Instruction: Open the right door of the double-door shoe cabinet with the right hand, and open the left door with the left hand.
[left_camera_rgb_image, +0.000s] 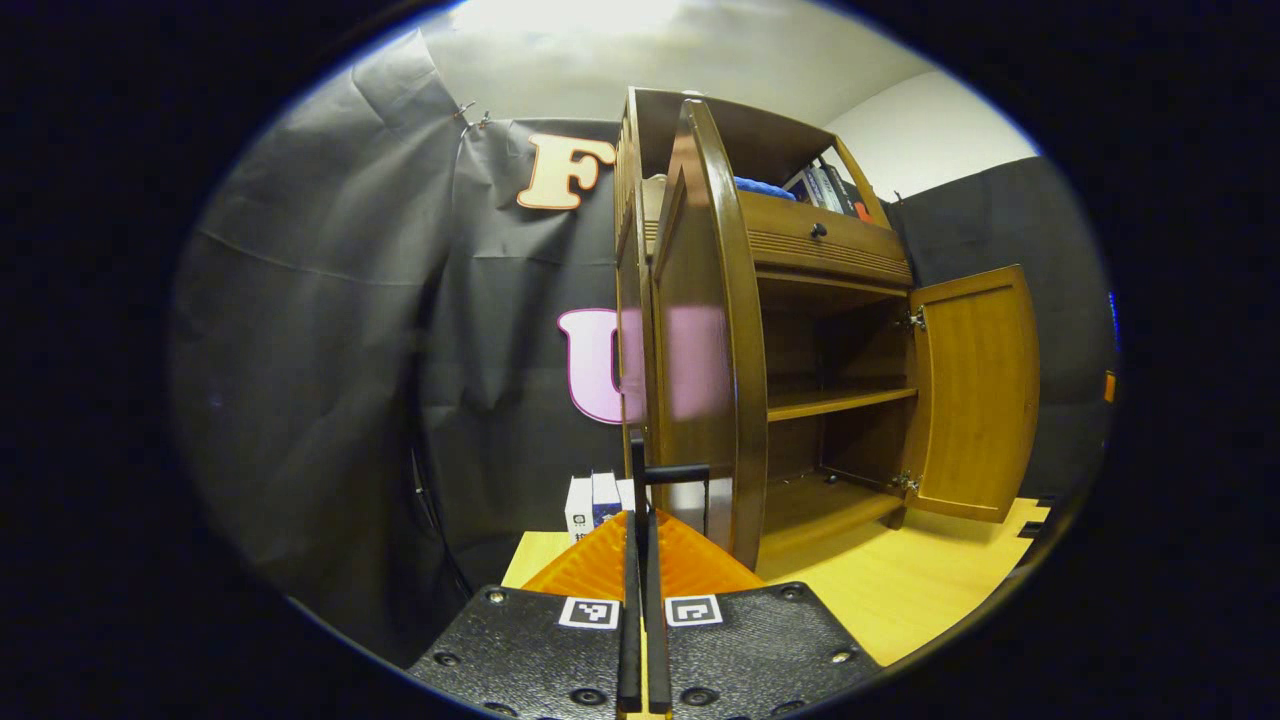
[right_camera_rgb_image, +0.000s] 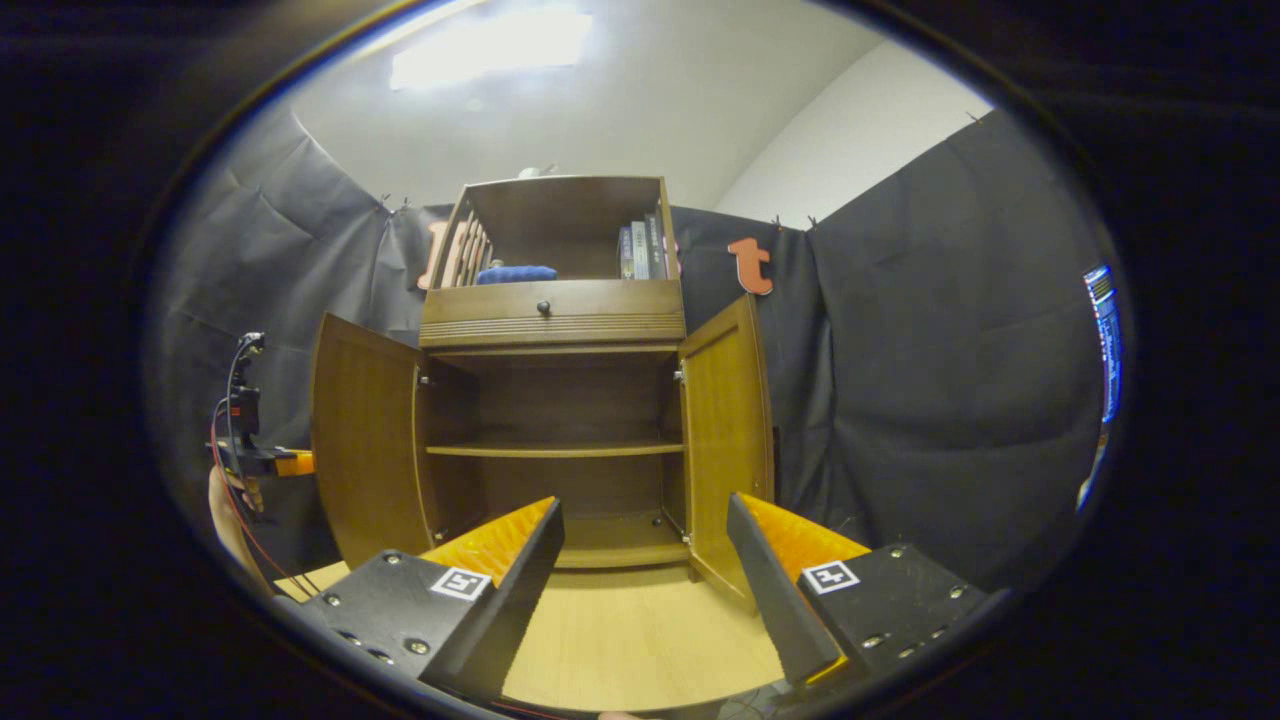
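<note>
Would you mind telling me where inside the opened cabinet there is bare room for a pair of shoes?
Both lower bays look bare: the middle shelf and the cabinet floor, bordered by the open left door and right door. The top compartment is crowded, with a blue cloth and books.

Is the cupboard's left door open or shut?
Open. The left door swings out from the shoe cabinet, showing bare shelves; the left claw is closed at its handle.
</note>
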